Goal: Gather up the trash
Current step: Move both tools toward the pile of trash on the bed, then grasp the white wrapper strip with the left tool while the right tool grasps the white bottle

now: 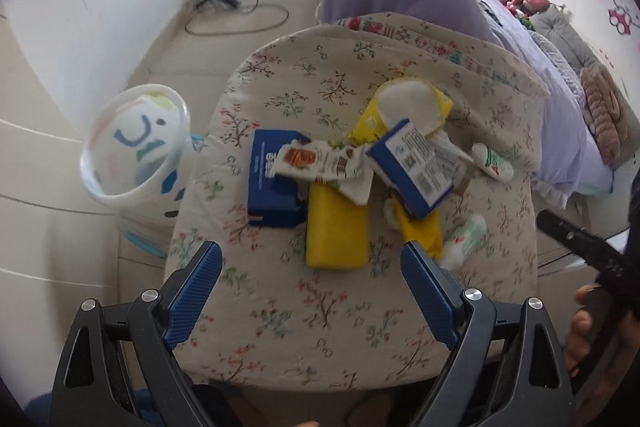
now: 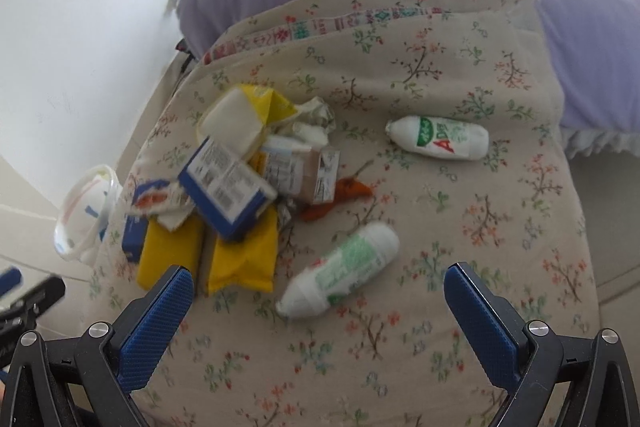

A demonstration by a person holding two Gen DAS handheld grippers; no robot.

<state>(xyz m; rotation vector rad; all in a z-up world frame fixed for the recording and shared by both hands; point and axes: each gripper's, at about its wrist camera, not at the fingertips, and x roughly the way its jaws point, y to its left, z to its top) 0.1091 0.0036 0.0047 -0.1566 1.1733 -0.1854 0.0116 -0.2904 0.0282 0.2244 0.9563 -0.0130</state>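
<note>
Trash (image 2: 240, 187) heaped on floral cloth (image 2: 440, 347), bin (image 1: 132, 147) beside.

White bottle (image 2: 438, 138): large red "A", green logo above. Box labels, barcodes blurred, unreadable.

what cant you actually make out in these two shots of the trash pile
- Print on the blue box: too small in the left wrist view, motion-blurred in the right.
- Brown carton: its near end is hidden under the blue box in the right wrist view.
- Trash bin: contents unclear, blurred in both views.
- Nearer white bottle: label smeared by blur in the right wrist view.
- Lower blue box: partly covered by a wrapper.
</note>
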